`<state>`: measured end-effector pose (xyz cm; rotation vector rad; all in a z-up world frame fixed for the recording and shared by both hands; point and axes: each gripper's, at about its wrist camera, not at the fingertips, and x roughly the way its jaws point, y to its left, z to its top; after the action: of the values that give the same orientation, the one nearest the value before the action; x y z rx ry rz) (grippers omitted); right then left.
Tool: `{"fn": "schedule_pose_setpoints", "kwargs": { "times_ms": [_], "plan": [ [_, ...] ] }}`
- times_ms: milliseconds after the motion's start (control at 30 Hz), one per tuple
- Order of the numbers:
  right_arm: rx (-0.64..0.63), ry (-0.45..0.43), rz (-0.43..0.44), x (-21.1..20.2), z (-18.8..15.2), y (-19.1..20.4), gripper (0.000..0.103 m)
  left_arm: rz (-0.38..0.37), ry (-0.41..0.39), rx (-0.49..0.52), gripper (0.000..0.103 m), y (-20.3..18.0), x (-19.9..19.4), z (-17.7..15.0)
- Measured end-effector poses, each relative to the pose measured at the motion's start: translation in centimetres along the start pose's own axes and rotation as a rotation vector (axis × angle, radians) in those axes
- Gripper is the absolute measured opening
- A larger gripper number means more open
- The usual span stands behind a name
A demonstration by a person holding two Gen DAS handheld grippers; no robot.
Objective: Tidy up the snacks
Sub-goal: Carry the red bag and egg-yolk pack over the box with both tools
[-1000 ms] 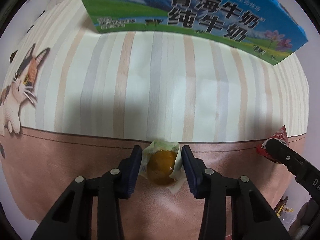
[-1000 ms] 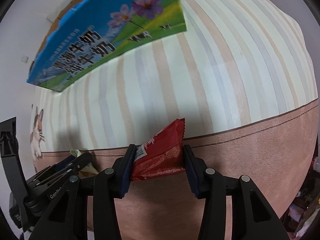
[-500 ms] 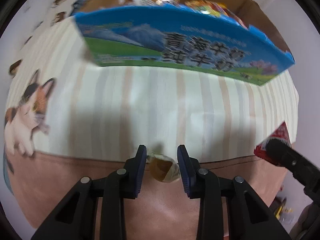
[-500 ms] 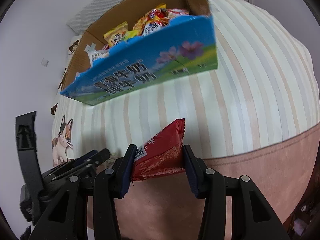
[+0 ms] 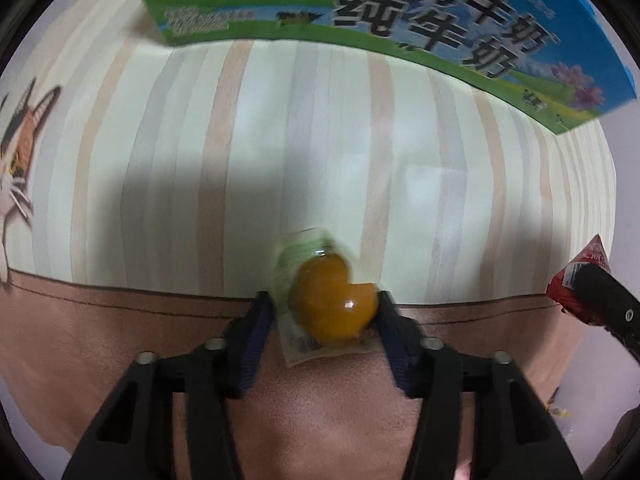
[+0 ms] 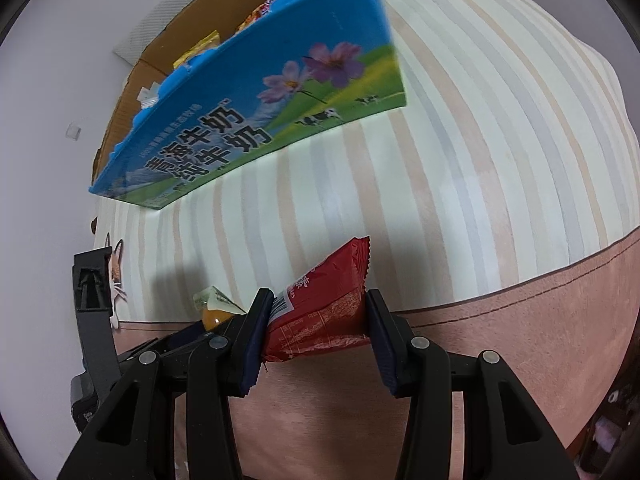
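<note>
— Field log, left side. What's in the fingers?

— A round amber-orange sweet sealed in a clear plastic wrapper with a pale green end (image 5: 334, 306). My left gripper (image 5: 325, 322) has it pinched between both blue-padded fingers (image 5: 256, 340); the jaws stand only as wide as the sweet. The wrapper's flat edge sticks out below the pads. It hangs over the seam where the cream, grey and tan striped cloth (image 5: 312, 152) meets the plain pinkish-brown band (image 5: 320, 420). Slight blur on this view.

— And the right?

— My right gripper (image 6: 318, 322) is clamped on a red crinkle-edged foil snack packet with white lettering (image 6: 324, 304). Both pads press the packet's sides, and its serrated top pokes up and forward past the fingertips. It is over the same seam, just beside the left gripper, whose sweet (image 6: 216, 314) shows at the lower left of the right view. From the left camera, the packet (image 5: 576, 276) sits at the far right edge.

— Where's the box?

— Ahead of both. A blue and green cardboard milk carton box printed with black Chinese characters, cows and purple flowers (image 6: 256, 120) stands on the striped cloth, well apart from both grippers. Top open; yellow and orange snack bags (image 6: 200, 48) show inside above its front wall. A cartoon cat print (image 5: 18, 168) marks the cloth at left.
</note>
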<state>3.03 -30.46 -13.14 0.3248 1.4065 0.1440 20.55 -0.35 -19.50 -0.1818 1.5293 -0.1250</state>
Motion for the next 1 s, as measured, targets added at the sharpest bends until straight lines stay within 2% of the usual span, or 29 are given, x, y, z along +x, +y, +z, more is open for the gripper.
{"fn": "schedule_pose_setpoints", "kwargs": {
  "times_ms": [100, 233, 400, 533, 567, 733, 800, 833, 867, 1000],
  "plan": [
    [0.003, -0.004, 0.000, 0.0, -0.1, -0.2, 0.049, 0.015, -0.025, 0.009, 0.045, -0.9, -1.4, -0.9],
    [0.006, -0.016, 0.012, -0.8, -0.1, -0.4, 0.049, -0.007, -0.049, -0.003, 0.045, -2.1, -4.1, -1.2],
    [-0.015, -0.045, 0.062, -3.4, 0.6, 0.4, 0.049, -0.042, -0.140, 0.026, 0.045, -3.3, -11.0, -0.2],
    [-0.055, -0.105, 0.106, -7.0, 2.8, 1.9, 0.049, -0.093, -0.225, 0.044, 0.045, -4.3, -16.7, 2.3],
    [-0.062, -0.118, 0.116, -7.6, 3.5, 2.2, 0.049, -0.108, -0.246, 0.050, 0.045, -4.6, -18.1, 3.3],
    [-0.111, -0.182, 0.121, -10.0, 9.0, 4.5, 0.049, -0.134, -0.285, 0.064, 0.045, -5.1, -20.1, 9.2],
    [-0.129, -0.195, 0.101, -10.0, 11.9, 5.2, 0.049, -0.115, -0.294, 0.079, 0.045, -5.1, -20.7, 11.7],
    [-0.132, -0.203, 0.090, -9.8, 13.2, 5.5, 0.049, -0.114, -0.299, 0.076, 0.045, -5.2, -20.7, 12.7],
    [-0.137, -0.208, 0.077, -9.5, 14.6, 5.9, 0.049, -0.109, -0.299, 0.079, 0.045, -6.4, -19.2, 15.5],
    [-0.154, -0.219, -0.002, -7.8, 20.7, 6.7, 0.049, -0.092, -0.287, 0.087, 0.045, -7.1, -16.4, 21.5]
  ]
}}
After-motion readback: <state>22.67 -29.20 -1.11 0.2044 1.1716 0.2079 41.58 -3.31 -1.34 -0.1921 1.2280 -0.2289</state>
